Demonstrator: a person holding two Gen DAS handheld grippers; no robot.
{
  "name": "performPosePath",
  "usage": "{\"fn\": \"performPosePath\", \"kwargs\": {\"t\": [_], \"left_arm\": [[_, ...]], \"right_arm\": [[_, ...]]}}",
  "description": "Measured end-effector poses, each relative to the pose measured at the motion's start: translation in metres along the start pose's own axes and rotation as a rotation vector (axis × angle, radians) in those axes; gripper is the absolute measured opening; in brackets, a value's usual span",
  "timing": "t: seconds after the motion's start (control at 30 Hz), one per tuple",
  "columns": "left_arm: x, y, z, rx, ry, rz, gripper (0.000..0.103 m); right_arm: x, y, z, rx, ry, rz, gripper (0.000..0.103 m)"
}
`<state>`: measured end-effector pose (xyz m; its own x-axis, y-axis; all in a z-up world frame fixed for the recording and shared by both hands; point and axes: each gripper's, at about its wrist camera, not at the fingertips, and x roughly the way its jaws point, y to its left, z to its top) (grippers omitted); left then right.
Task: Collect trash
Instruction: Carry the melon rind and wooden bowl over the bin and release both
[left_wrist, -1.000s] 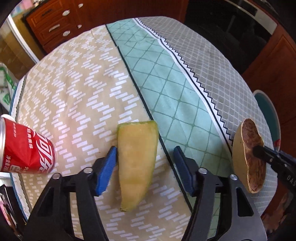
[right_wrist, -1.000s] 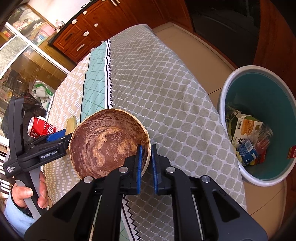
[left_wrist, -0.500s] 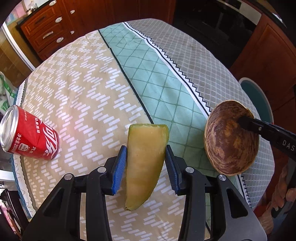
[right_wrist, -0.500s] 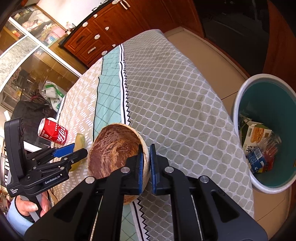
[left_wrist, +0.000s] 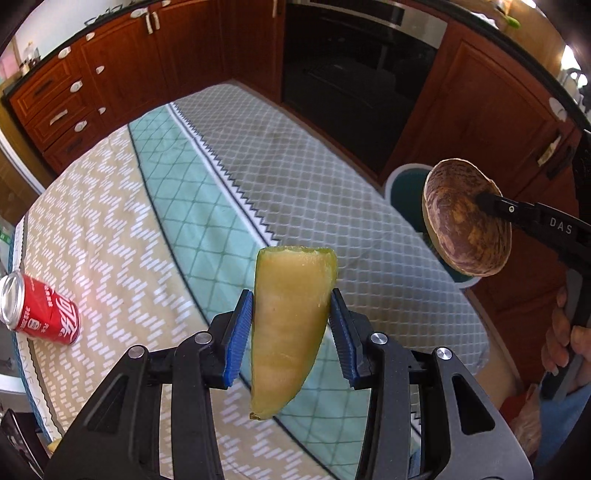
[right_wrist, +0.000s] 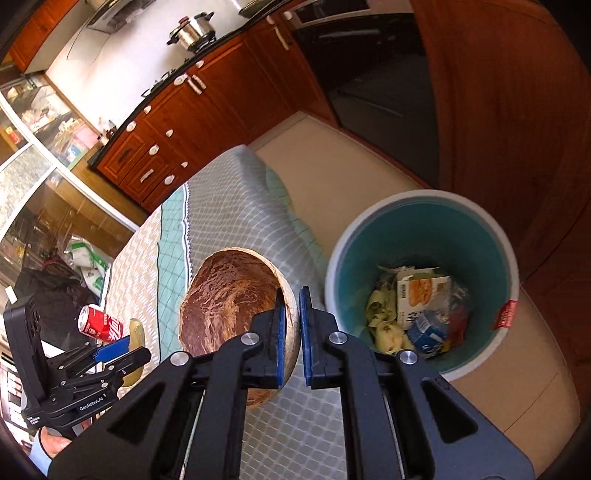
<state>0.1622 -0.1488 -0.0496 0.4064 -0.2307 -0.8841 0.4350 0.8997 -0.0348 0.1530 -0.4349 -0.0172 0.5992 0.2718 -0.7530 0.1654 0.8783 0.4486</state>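
Blue-padded fingers (left_wrist: 243, 328) of the left gripper (left_wrist: 291, 332) clamp one yellow rind (left_wrist: 291, 325), lifted clear above the cloth-covered bench (left_wrist: 147, 221) and pointing steeply down. The right gripper (right_wrist: 291, 332), angled down beside the bin (right_wrist: 417, 206), pinches the rim of one brown shell (right_wrist: 229, 295). One red can (left_wrist: 40, 314) lies on the bench. One bin, holding cartons and peels, stands on the floor.

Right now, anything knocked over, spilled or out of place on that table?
One thing: the red soda can lies on its side near the left edge of the table; no spill shows. The melon rind in the left gripper and the coconut shell in the right gripper look securely pinched.
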Motion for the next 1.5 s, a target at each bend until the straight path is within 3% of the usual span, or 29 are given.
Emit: {"fn": "performPosePath", "kwargs": {"t": [0.2,0.4,0.6,1.0,1.27,1.5], "left_arm": [[0.011,-0.050,0.023,0.079,0.007,-0.051,0.042],[0.024,-0.095,0.047,0.145,0.010,-0.092,0.042],[0.039,-0.127,0.062,0.185,0.018,-0.122,0.043],[0.096,-0.188,0.090,0.290,0.109,-0.139,0.044],[0.118,-0.186,0.099,0.272,0.115,-0.107,0.057],[0.092,-0.164,0.094,0.224,0.085,-0.101,0.065]], "right_arm": [[-0.040,-0.049,0.004,0.065,-0.077,-0.070,0.007],[-0.058,-0.096,0.005,0.106,-0.098,-0.167,0.007],[-0.043,-0.126,0.006,0.125,-0.034,-0.216,0.007],[0.005,-0.147,0.003,0.127,0.063,-0.260,0.009],[0.006,-0.158,0.005,0.144,0.070,-0.275,0.009],[0.017,-0.157,0.007,0.143,0.092,-0.248,0.009]]}}
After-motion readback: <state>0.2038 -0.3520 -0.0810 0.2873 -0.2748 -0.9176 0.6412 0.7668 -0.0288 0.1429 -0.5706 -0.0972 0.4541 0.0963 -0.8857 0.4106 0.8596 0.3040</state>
